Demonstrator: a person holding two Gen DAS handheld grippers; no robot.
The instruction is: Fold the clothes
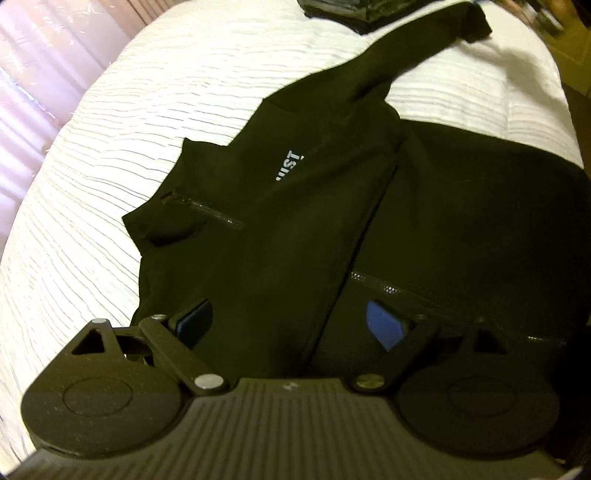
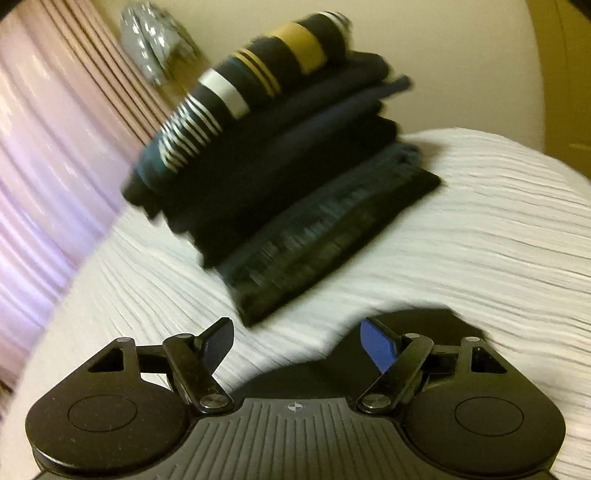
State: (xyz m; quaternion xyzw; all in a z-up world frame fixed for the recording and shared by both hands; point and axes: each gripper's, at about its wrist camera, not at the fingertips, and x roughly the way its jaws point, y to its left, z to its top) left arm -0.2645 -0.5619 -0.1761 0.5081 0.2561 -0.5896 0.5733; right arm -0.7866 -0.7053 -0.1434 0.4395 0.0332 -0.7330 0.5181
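A black zip-up jacket (image 1: 303,221) with white lettering lies spread on the white bedspread (image 1: 129,147), one sleeve (image 1: 417,51) stretched toward the far edge. My left gripper (image 1: 291,321) hovers over the jacket's near side, open, with nothing between its blue pads. In the right wrist view my right gripper (image 2: 297,341) is open above the bedspread (image 2: 480,240), a dark patch of the black jacket (image 2: 417,325) just beneath it. Nothing is held by it. A stack of folded clothes (image 2: 280,158) lies ahead of it.
The stack has a striped navy, yellow and white garment (image 2: 258,81) on top. Pink curtains (image 2: 48,147) hang at the left beyond the bed edge. A shiny silver object (image 2: 151,40) sits by the wall. A dark folded item (image 1: 354,11) lies at the bed's far edge.
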